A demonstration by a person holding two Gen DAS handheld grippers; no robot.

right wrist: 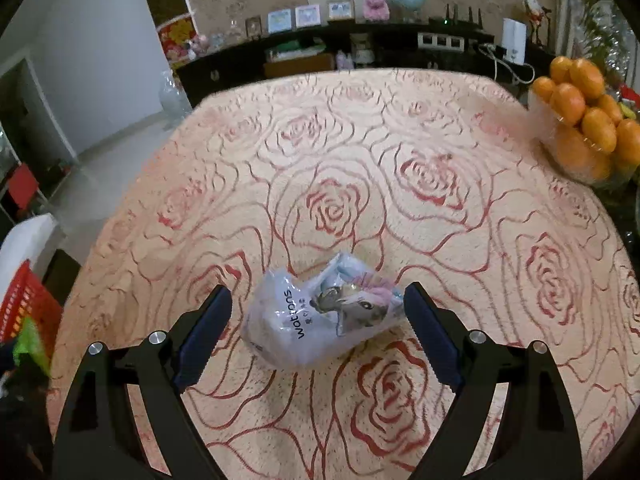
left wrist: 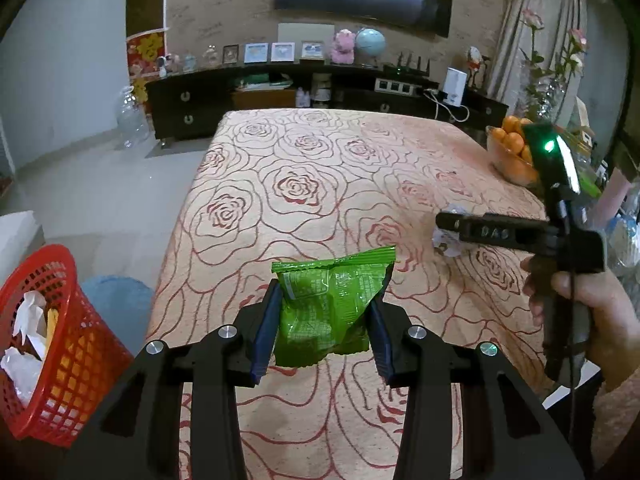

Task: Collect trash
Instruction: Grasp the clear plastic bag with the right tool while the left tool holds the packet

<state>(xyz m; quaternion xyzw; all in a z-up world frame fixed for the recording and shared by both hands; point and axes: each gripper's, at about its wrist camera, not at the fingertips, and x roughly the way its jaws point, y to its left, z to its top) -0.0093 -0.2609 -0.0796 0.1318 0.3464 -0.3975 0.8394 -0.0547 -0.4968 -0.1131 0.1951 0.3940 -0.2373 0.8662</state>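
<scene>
My left gripper (left wrist: 326, 300) is shut on a green snack wrapper (left wrist: 330, 306) and holds it above the rose-patterned tablecloth (left wrist: 304, 184). A red mesh basket (left wrist: 60, 344) with crumpled paper inside stands low at the left, off the table edge. My right gripper (right wrist: 318, 304) is open, its jaws on either side of a white Watsons tissue pack (right wrist: 320, 312) that lies on the tablecloth (right wrist: 400, 184). The right gripper also shows in the left wrist view (left wrist: 444, 222), over the pack (left wrist: 446, 240).
A glass bowl of oranges (right wrist: 584, 128) stands at the table's right edge and also shows in the left wrist view (left wrist: 512, 152). A dark sideboard (left wrist: 320, 92) with frames and a globe runs behind the table. The red basket's corner shows at far left (right wrist: 24, 308).
</scene>
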